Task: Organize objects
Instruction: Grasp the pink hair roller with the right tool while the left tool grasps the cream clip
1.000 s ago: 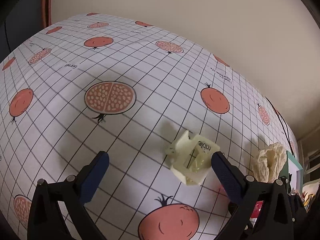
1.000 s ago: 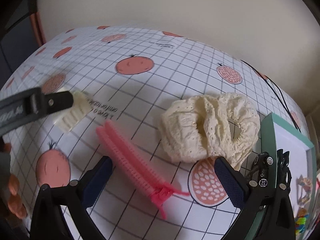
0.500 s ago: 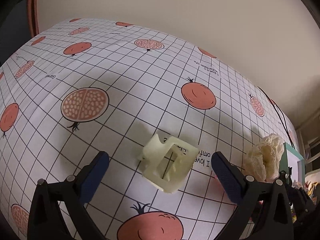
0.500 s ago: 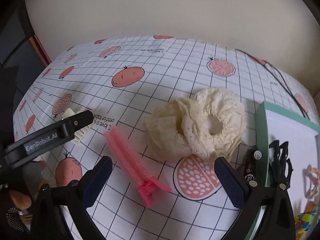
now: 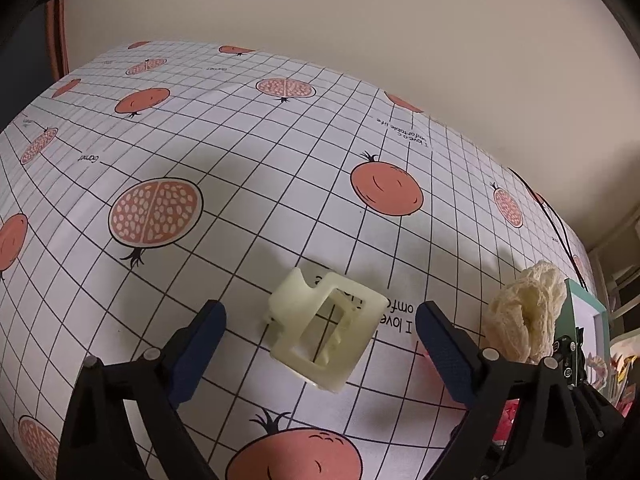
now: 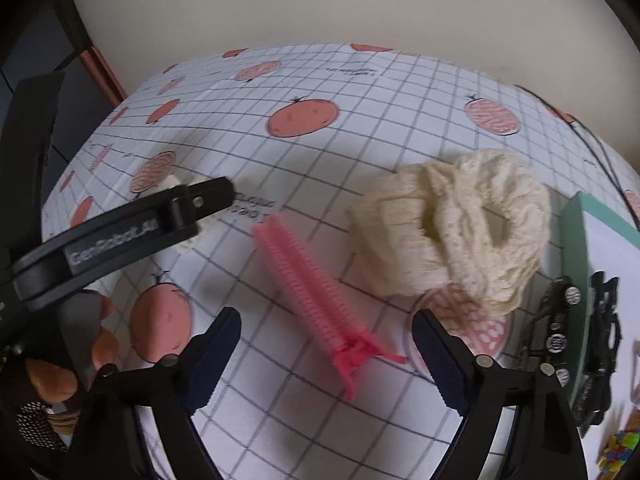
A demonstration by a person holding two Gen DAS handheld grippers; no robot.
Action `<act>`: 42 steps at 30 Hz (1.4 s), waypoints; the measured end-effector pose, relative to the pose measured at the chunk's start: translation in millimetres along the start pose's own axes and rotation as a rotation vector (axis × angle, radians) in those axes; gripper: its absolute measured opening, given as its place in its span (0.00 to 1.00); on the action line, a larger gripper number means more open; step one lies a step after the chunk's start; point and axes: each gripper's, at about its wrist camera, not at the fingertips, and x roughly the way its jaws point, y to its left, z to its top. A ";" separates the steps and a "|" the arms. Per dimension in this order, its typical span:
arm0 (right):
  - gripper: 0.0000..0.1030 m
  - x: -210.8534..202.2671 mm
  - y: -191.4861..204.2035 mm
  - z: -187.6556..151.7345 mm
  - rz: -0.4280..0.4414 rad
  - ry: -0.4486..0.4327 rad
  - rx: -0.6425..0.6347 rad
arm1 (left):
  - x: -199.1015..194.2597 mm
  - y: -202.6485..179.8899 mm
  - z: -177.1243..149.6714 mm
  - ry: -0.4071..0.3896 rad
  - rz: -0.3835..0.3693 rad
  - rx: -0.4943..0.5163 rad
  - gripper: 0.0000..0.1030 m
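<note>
A cream claw hair clip lies on the pomegranate-print tablecloth. It sits between the blue pads of my left gripper, whose jaws are closing without touching it. In the right wrist view a pink ribbed hair clip lies slanted between the fingers of my right gripper. Those jaws are closing too, with the pads clear of the clip. A cream lace scrunchie rests just right of the pink clip and also shows in the left view as the scrunchie.
A green-rimmed box stands at the right table edge, with black hair clips on its rim and colourful bits inside. The left gripper's finger crosses the right view and covers part of the cream clip. A hand shows at lower left.
The left gripper slid sideways until the cream clip lay centred between its fingers. The right gripper tilted toward the pink clip. Both pairs of jaws have narrowed a little.
</note>
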 end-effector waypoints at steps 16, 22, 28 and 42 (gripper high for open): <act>0.45 4.0 10.8 6.0 -0.060 -0.034 -0.012 | -4.0 5.6 1.1 -0.010 -0.011 -0.030 0.64; 0.43 4.9 13.4 4.9 -0.072 -0.041 -0.026 | -3.0 3.4 0.2 -0.008 -0.006 -0.019 0.56; 0.38 4.4 14.6 4.0 -0.075 -0.046 -0.032 | -3.8 -1.8 -0.6 -0.014 0.024 0.018 0.51; 0.28 -16.4 10.1 1.2 -0.077 -0.059 -0.014 | -11.7 -11.8 -6.4 -0.010 0.028 0.022 0.50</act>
